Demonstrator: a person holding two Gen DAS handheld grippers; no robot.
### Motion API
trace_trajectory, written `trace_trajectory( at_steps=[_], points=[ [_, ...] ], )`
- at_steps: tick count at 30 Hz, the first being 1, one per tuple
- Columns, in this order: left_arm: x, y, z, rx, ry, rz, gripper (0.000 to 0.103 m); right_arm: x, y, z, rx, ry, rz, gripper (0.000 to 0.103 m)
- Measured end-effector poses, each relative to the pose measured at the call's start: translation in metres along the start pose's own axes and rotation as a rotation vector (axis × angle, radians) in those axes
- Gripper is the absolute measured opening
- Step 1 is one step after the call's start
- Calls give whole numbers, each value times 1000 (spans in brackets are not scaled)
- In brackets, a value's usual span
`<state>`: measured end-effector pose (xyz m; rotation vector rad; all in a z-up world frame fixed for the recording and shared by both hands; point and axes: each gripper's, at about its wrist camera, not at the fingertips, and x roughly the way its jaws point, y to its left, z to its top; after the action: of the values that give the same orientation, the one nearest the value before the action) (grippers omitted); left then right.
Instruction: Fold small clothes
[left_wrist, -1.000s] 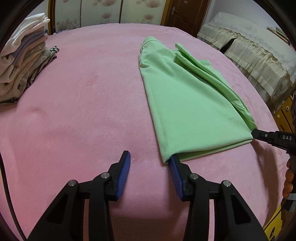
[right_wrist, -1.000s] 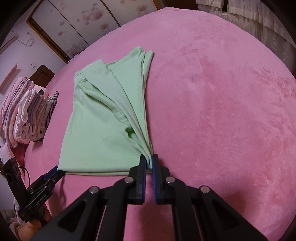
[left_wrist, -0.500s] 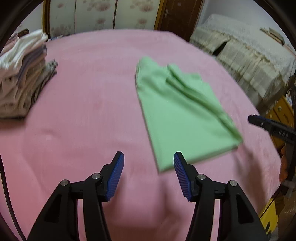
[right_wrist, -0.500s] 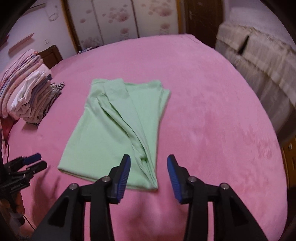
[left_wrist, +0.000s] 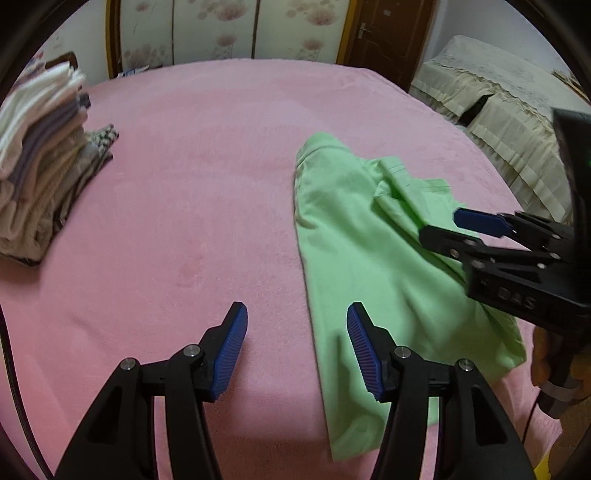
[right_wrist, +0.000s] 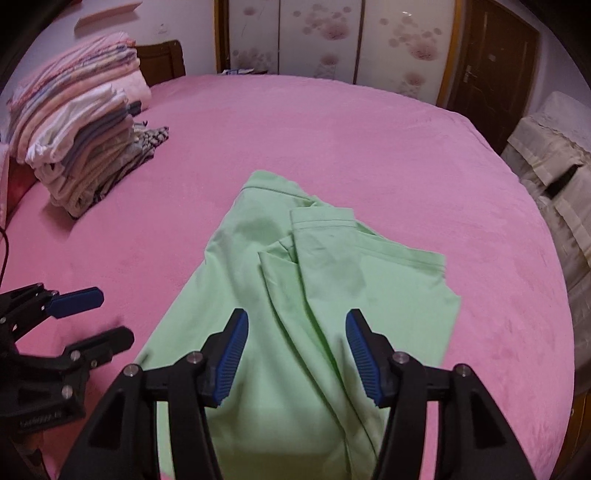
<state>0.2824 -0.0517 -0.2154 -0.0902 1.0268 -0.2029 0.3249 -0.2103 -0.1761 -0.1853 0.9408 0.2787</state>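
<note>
A light green garment (left_wrist: 369, 251) lies flat and partly folded on the pink bed (left_wrist: 192, 206), with sleeve layers creased along its right side; it also shows in the right wrist view (right_wrist: 314, 280). My left gripper (left_wrist: 295, 354) is open and empty, raised above the bed at the garment's near left edge. My right gripper (right_wrist: 293, 360) is open and empty, hovering over the garment's near end. Each gripper shows in the other's view: the right one (left_wrist: 458, 227) over the garment's right side, the left one (right_wrist: 107, 317) beside its left edge.
A tall stack of folded clothes (left_wrist: 40, 177) sits at the bed's far left, also in the right wrist view (right_wrist: 81, 144). A cream covered sofa (left_wrist: 509, 110) stands beyond the bed's right edge. Wardrobe doors (right_wrist: 332, 40) and a dark door (right_wrist: 487, 62) are behind.
Both grippers have let go of the garment's near corners, opened wide and lifted up and back. The garment now lies released on the bed.
</note>
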Motion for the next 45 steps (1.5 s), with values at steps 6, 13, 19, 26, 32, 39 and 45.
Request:
trace_trajectory(
  at_steps=[6,13,19,26,32,39,45],
  points=[
    [17,16,-2,-63,36,-43,55,34,9,12,-33,37,-64,55],
    [24,19,0,-65,42,-68,55,46,-3,20,27,47,-54,44],
    [21,17,-1,-63,39,-80,55,43,-23,23,99,53,-24,4],
    [19,12,-4,-49,42,-87,55,25,-58,24,180,-6,-58,4],
    [21,9,-4,-32,48,-96,55,24,-92,16,266,-5,-109,4],
    [22,2,-3,-11,52,-93,55,32,-118,11,315,0,-118,6],
    [23,2,-2,0,54,-77,55,30,-135,8,356,5,-148,7]
  ],
)
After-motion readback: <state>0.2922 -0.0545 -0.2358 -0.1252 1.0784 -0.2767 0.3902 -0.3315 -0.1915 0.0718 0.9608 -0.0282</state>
